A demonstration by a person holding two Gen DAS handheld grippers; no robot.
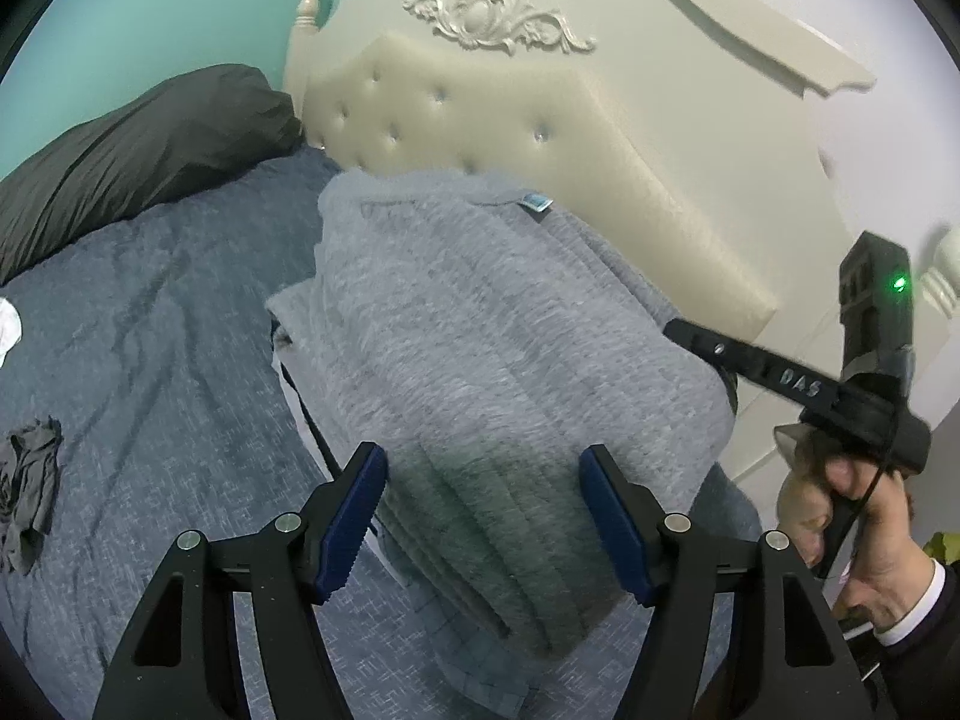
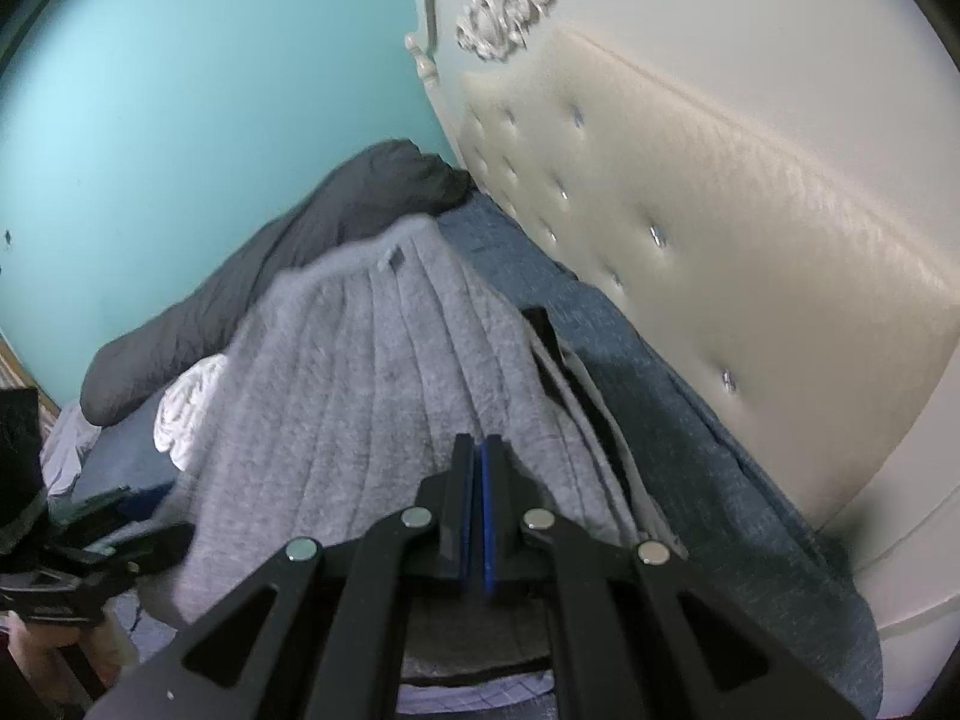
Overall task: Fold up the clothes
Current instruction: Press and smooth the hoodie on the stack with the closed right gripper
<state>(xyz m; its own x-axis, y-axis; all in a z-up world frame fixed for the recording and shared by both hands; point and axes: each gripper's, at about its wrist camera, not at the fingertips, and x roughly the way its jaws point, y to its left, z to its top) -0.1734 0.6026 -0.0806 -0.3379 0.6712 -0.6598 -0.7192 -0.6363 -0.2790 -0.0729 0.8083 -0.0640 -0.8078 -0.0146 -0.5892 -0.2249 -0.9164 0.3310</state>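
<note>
A fuzzy grey garment (image 1: 480,324) lies folded on the blue bed (image 1: 150,312), on top of other folded pieces with dark trim (image 2: 576,402). My left gripper (image 1: 483,516) is open, and its blue pads (image 1: 354,516) stand on either side of the garment's near end without touching it. My right gripper (image 1: 675,329), held by a hand (image 1: 852,540), reaches in from the right, its tip at the garment's right edge. In the right wrist view the right gripper (image 2: 477,444) is shut, its tips meeting the grey garment (image 2: 360,372). The pinched cloth itself is hidden.
A cream tufted headboard (image 1: 510,138) runs close along the right of the pile. A dark grey pillow (image 1: 138,138) lies against the teal wall. A crumpled dark garment (image 1: 30,480) and a white cloth (image 2: 186,402) lie on the bed to the left.
</note>
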